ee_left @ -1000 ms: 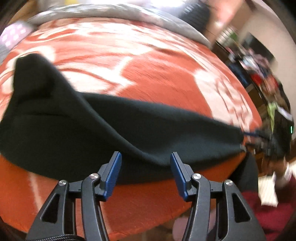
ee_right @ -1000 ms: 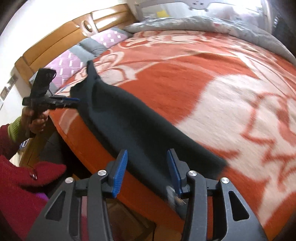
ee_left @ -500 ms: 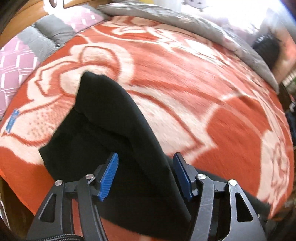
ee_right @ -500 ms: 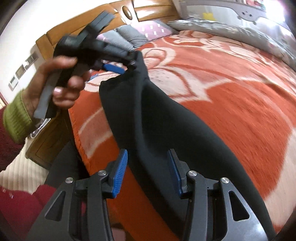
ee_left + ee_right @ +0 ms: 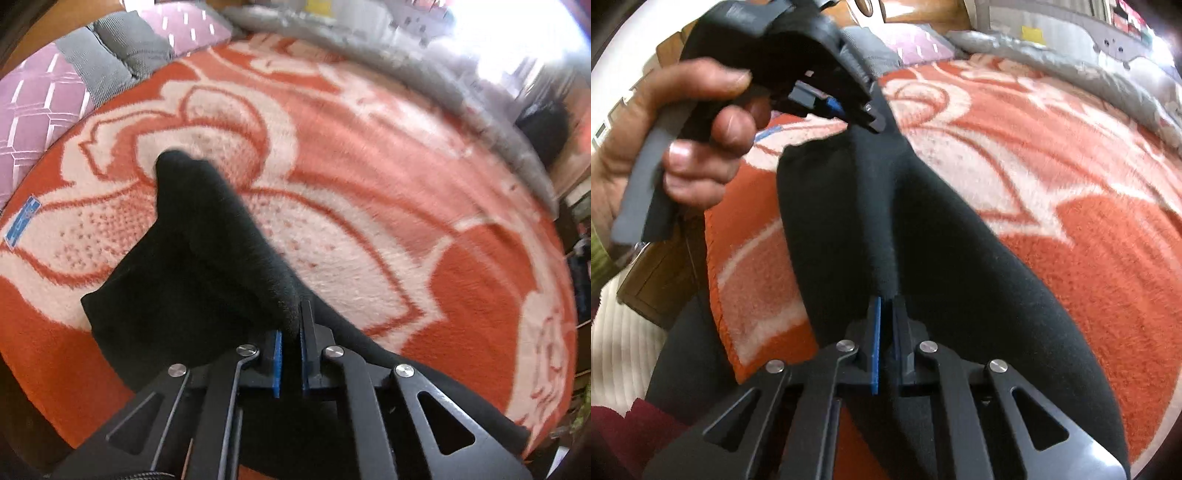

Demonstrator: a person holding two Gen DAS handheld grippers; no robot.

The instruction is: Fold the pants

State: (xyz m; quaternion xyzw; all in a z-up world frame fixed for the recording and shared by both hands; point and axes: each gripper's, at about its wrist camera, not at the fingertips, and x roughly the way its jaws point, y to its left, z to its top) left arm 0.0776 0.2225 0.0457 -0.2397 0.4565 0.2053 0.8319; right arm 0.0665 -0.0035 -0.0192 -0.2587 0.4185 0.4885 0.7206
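While the black pants (image 5: 192, 280) are lying on the orange blanket (image 5: 369, 192) near its edge, the left gripper (image 5: 291, 332) and the right gripper (image 5: 886, 321) are each clamping a raised ridge of the cloth. It is looking soft, thick and limp, so gripping folded edges is holding best. Waistband and cuffs are staying hidden.

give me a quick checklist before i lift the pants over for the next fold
1. Left gripper shut on pants: ok.
2. Right gripper shut on the pants: ok.
3. Fabric ridge between the two grippers free of twist: cannot tell.
4. Blanket ahead free of other items for laying the fold: ok.
5. Far pant end lying flat: not ok, it peaks up.
6. Pants fully on the bed: cannot tell, the near edge is hidden.
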